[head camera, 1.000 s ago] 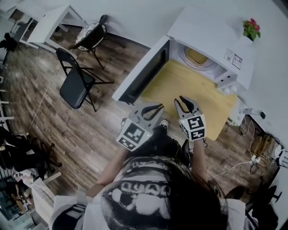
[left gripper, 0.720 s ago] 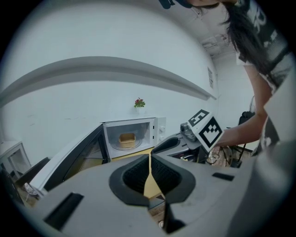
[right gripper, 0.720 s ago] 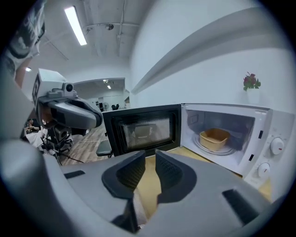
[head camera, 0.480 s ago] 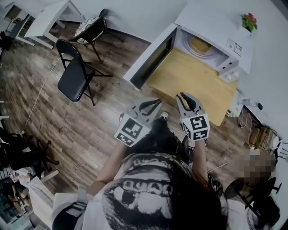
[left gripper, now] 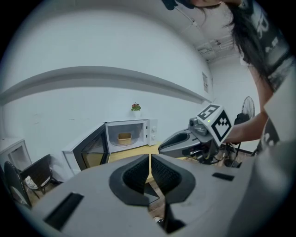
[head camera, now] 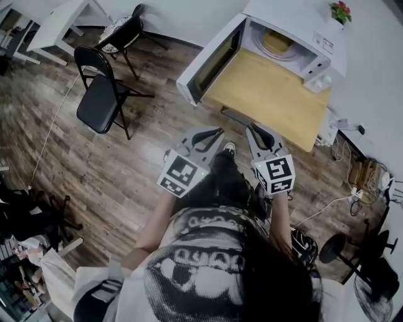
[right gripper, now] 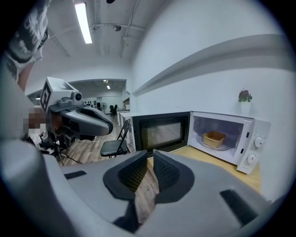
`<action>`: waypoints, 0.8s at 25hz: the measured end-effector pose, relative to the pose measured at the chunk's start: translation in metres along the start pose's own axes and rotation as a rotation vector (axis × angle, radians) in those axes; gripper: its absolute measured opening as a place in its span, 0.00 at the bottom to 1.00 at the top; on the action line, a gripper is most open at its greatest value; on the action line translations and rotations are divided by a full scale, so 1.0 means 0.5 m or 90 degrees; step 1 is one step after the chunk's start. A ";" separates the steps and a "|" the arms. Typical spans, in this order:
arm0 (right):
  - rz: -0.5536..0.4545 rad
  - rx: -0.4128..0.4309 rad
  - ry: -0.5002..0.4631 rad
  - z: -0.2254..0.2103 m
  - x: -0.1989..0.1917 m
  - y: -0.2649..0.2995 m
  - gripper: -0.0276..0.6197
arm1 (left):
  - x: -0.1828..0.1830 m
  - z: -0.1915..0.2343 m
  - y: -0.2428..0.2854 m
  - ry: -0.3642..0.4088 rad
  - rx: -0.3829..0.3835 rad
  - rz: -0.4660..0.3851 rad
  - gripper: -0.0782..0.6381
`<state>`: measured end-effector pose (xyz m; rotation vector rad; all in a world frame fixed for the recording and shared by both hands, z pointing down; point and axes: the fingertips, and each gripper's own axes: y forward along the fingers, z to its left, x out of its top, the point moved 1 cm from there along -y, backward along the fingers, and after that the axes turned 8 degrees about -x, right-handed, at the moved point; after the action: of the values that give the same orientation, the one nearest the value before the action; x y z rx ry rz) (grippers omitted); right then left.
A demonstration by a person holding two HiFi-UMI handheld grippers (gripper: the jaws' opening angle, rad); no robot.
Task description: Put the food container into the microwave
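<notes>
Head view: food container (head camera: 277, 43) already sits inside the microwave (head camera: 289, 19) at the tabletop's (head camera: 271, 100) far edge, door (head camera: 213, 63) wide open, so the placing step looks done. Left tool (left gripper: 150, 157) is pressed together, empty; right tool (right gripper: 150, 159) has just been closing, now a slit w/ nothing btwn. Next move prob. calls for one tool to reach the door and swing it shut.
</notes>
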<state>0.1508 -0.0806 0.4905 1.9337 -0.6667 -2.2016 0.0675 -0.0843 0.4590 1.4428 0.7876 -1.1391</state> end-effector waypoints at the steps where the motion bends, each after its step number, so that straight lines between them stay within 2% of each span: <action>1: 0.000 -0.003 -0.001 0.005 -0.002 -0.008 0.09 | -0.001 -0.008 -0.005 0.001 -0.003 -0.002 0.13; 11: -0.011 -0.013 -0.020 0.066 -0.012 -0.078 0.04 | -0.012 -0.073 -0.054 0.022 -0.015 -0.009 0.13; 20: -0.017 0.034 -0.029 0.122 -0.030 -0.128 0.05 | -0.029 -0.125 -0.084 0.021 -0.014 -0.016 0.13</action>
<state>0.1061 -0.0033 0.4823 1.9328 -0.7189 -2.2732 0.0382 -0.0135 0.4555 1.4402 0.8401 -1.1253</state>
